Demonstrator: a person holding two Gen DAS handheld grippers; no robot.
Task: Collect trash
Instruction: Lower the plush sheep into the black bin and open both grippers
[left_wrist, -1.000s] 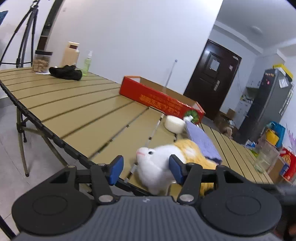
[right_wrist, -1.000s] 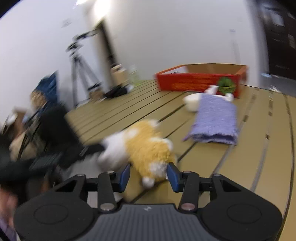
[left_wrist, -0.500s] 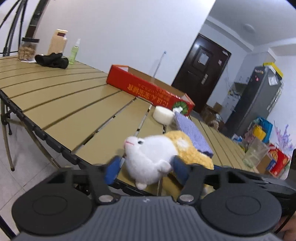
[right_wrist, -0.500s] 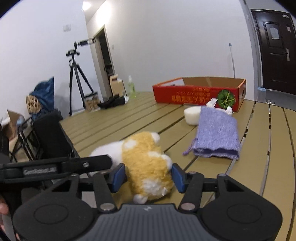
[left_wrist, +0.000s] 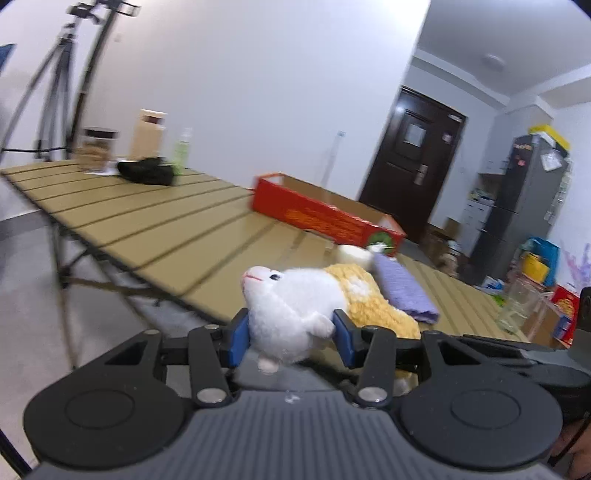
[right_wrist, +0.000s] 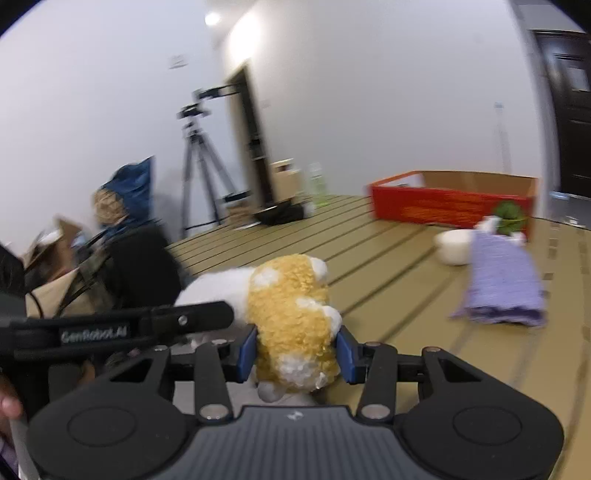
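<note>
A white and orange plush toy is held off the slatted table by both grippers. My left gripper is shut on its white head end. My right gripper is shut on its orange rear end. The left gripper's arm shows in the right wrist view, to the left of the toy. A red cardboard box lies open on the table beyond; it also shows in the right wrist view.
A purple knitted cloth and a white tape roll lie before the box. A black cloth, jars and a bottle stand at the table's far end. A tripod and bags stand on the floor.
Both grippers have closed on the plush toy and lifted it off the table's near edge. Both views have tilted upward and blurred with the motion.
</note>
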